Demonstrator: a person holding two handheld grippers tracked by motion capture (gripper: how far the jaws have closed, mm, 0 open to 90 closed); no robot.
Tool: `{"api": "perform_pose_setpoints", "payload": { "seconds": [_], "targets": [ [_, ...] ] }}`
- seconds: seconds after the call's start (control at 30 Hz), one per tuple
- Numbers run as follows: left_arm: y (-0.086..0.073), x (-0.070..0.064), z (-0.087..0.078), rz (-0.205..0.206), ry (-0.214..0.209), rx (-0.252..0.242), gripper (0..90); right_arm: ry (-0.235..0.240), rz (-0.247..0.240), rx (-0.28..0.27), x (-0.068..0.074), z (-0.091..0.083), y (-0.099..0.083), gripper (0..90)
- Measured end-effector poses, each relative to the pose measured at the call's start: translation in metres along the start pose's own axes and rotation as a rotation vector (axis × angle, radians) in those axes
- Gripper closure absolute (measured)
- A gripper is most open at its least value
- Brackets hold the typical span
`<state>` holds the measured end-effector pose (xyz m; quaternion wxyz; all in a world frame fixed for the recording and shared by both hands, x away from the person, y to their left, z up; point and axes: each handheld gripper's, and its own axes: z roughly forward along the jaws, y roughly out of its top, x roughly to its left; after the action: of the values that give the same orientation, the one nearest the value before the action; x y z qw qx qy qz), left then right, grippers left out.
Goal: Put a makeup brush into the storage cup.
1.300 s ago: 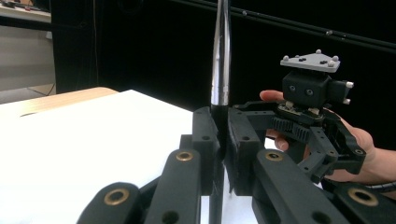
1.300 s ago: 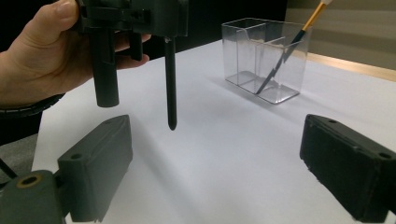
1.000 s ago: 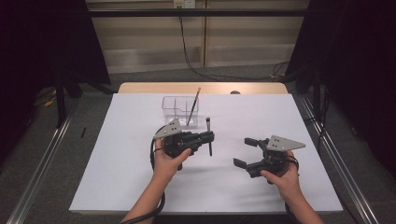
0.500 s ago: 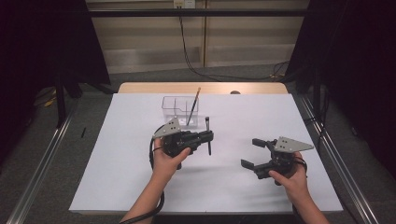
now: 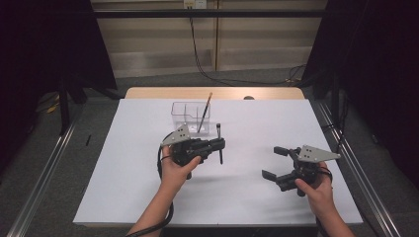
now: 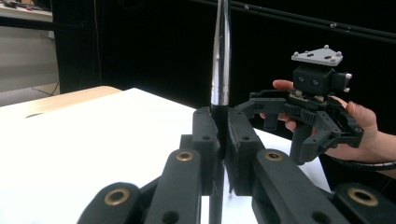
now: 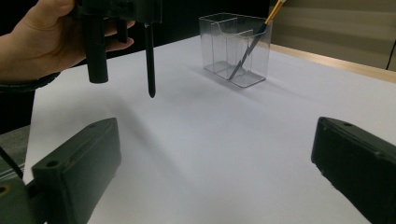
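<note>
Your left gripper is clamped on a dark pen, holding it upright above the white sheet, just at 6 o'clock of the clear holder. That holder has 1 brush leaning in it. Your right gripper, at 3 o'clock, has its jaws wide apart, holding nothing.

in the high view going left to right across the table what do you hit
left gripper shut on a dark pen → right gripper, open. The clear holder with a brush sits behind the left gripper, so its place in the order is unclear.
</note>
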<state>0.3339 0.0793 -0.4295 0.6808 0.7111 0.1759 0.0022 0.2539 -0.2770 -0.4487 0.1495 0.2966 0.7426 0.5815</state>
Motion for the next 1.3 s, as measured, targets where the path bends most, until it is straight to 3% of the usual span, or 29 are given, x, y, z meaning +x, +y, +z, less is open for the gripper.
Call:
{"api": "perform_pose_setpoints", "payload": {
  "seconds": [1.3],
  "targets": [
    [0.002,0.003,-0.007,0.000,0.020,-0.004,83.8,-0.042,-0.026,0.026,-0.014,-0.034,-0.017,0.8]
  ]
}}
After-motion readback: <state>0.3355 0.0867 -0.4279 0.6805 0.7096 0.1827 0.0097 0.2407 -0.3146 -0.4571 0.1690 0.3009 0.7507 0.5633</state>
